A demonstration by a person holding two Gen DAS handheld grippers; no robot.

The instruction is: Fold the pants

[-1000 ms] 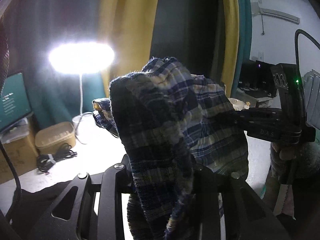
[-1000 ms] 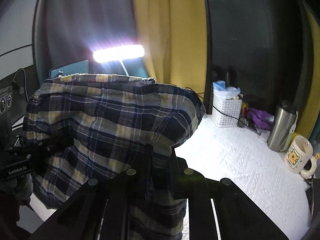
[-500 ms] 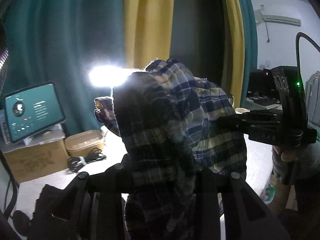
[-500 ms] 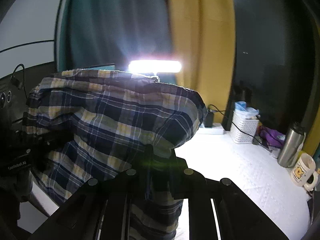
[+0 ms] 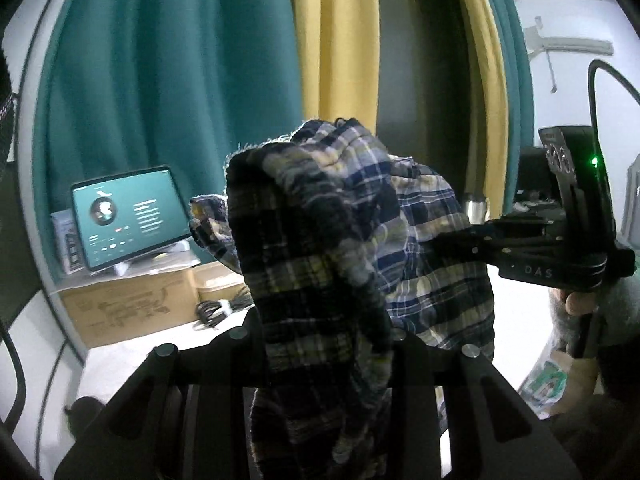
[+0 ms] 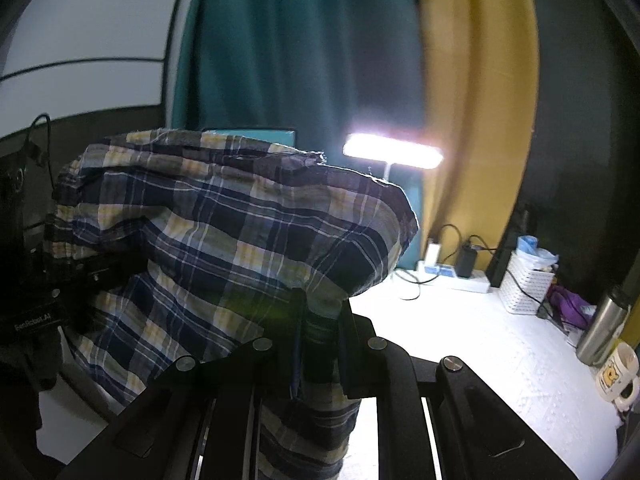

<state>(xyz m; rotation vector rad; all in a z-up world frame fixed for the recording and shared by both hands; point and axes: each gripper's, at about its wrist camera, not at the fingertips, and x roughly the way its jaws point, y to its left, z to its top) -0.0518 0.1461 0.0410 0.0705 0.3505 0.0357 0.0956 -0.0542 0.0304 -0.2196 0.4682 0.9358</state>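
Now I'm holding the soft navy-and-yellow plaid cotton pants aloft above the white table, left gripper and right gripper pinching bunched cloth; limp, light, they're wanting hem-edge holds.

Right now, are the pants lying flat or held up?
Held up: the plaid pants hang bunched from both tongs, above the white table.

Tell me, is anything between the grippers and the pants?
No. Both hand-held grippers already clamp the blue-and-yellow plaid cloth pants: the left hand-held gripper and the right hand-held gripper pinch fabric directly, holding it above the white textured table.
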